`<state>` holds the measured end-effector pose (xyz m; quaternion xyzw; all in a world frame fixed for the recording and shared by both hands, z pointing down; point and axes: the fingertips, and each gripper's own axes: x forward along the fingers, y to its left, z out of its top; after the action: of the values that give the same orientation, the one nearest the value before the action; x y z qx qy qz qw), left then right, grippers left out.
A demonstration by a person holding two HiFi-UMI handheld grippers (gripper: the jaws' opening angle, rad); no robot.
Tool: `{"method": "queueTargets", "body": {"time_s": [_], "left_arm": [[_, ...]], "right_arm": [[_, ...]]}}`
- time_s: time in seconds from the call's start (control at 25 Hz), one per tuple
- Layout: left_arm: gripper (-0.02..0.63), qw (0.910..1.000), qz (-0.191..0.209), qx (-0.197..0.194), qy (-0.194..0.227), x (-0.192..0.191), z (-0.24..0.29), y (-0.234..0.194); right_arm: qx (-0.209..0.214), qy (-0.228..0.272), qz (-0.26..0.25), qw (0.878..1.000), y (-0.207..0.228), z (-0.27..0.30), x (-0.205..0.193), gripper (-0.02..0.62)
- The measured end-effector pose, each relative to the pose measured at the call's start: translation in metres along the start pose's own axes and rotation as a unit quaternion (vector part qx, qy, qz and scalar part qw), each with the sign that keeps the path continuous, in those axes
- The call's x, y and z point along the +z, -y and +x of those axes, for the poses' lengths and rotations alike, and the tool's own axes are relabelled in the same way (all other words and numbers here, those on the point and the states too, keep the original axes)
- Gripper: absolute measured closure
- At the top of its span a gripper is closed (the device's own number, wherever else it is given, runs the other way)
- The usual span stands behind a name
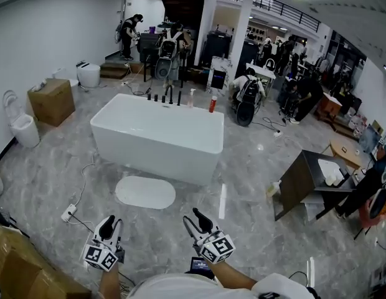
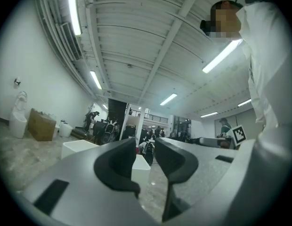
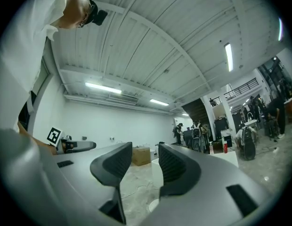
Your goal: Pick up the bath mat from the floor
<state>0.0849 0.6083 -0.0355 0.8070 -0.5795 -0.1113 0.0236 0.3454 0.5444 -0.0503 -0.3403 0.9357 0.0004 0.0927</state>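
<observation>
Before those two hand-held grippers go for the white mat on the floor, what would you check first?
1. Bath mat in view, flat on the floor beside the bathtub: ok.
2. Nothing lying on the mat: ok.
3. Left hand-held gripper jaws apart, empty: ok.
4. Right hand-held gripper jaws apart, empty: ok.
5. Grippers at the mat: not ok, both short of it.
6. Power strip apart from the mat: ok.

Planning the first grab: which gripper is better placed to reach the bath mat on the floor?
Left, marginally. The bath mat lies ahead between both, but its near edge sits closer to the left gripper than the right gripper. Both are open and empty.
</observation>
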Motion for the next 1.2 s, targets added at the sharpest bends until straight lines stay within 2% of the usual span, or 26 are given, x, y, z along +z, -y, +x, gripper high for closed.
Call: {"method": "queueTargets", "body": {"time_s": [0.12, 0.28, 0.4, 0.6, 0.76, 0.84, 0.96, 1.04, 1.2], "left_arm": [[0.479, 0.9998, -0.021, 0.003, 0.006, -0.003, 0.018, -0.027], [0.479, 0.9996, -0.026, -0.006, -0.004, -0.017, 0.047, -0.051], [0.479, 0.9994, -0.033, 0.001, -0.005, -0.026, 0.076, -0.089], [0.479, 0.9998, -0.006, -0.001, -0.017, -0.017, 0.134, -0.14], [0.479, 0.9997, 0.006, 0.02, -0.016, 0.001, 0.199, -0.189], [0.479, 0.9997, -0.005, 0.02, -0.012, 0.005, 0.236, -0.208], [0.479, 0.9987, -0.044, 0.009, 0.021, 0.02, 0.284, -0.231], [0.479, 0.9986, -0.043, 0.0, 0.031, 0.027, 0.309, -0.244], [0.479, 0.9991, -0.042, 0.006, -0.002, 0.009, 0.348, -0.275]], "right_arm": [[-0.004, -0.011, -0.002, 1.0, 0.008, 0.021, -0.005, 0.403], [-0.015, -0.019, 0.004, 1.0, 0.034, 0.044, -0.021, 0.402], [-0.012, -0.014, 0.004, 1.0, 0.052, 0.087, -0.036, 0.402], [-0.014, -0.009, 0.022, 1.0, 0.095, 0.166, -0.054, 0.403], [0.013, 0.002, 0.015, 1.0, 0.126, 0.24, -0.047, 0.403], [0.02, -0.001, 0.012, 1.0, 0.147, 0.27, -0.048, 0.402], [0.022, -0.004, 0.017, 1.0, 0.177, 0.309, -0.055, 0.403], [0.024, -0.008, 0.018, 1.0, 0.193, 0.33, -0.064, 0.402], [0.024, -0.027, 0.03, 0.999, 0.221, 0.372, -0.086, 0.403]]}}
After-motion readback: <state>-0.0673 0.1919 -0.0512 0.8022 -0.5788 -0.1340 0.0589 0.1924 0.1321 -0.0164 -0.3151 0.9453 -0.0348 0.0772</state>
